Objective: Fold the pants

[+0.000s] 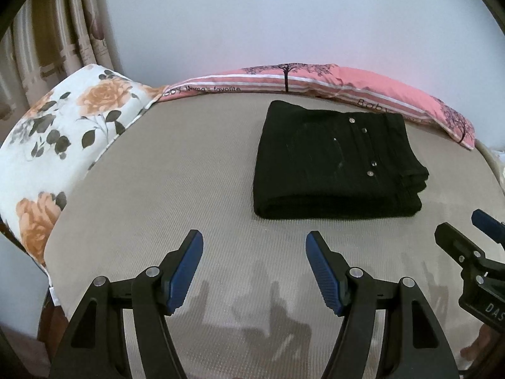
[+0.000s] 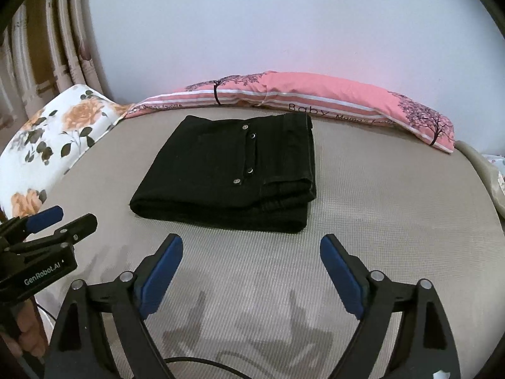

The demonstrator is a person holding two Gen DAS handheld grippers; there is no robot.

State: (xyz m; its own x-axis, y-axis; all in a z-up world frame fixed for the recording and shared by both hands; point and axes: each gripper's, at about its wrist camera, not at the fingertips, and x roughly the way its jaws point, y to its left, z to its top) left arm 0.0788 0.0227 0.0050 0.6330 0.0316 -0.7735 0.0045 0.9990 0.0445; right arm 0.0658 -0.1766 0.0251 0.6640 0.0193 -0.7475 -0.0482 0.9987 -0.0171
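Two views are showing the same bed. From the left wrist, the left gripper (image 1: 254,243) is hanging released, its blue-padded jaws spread with nothing but the beige woven bed surface (image 1: 157,189) between them. The folded black denim pants (image 1: 337,161) are lying in a compact rectangle with silver studs on top, beyond the jaws and a little to the right, apart from the pads. Behind the pants, a long pink striped pillow printed with dark trees (image 1: 315,79) is resting along the pale wall, and a white pillow with orange roses (image 1: 63,126) is sitting at the left edge. The right gripper (image 1: 473,237) is peeking in at the right border.

From the right wrist, the right gripper (image 2: 251,249) is likewise standing released, jaws wide and grasping nothing. The pants (image 2: 227,170) are lying ahead, slightly left, clear of its pads. The left gripper (image 2: 60,218) is showing at the left edge, a hand (image 2: 28,331) partly visible beneath it.
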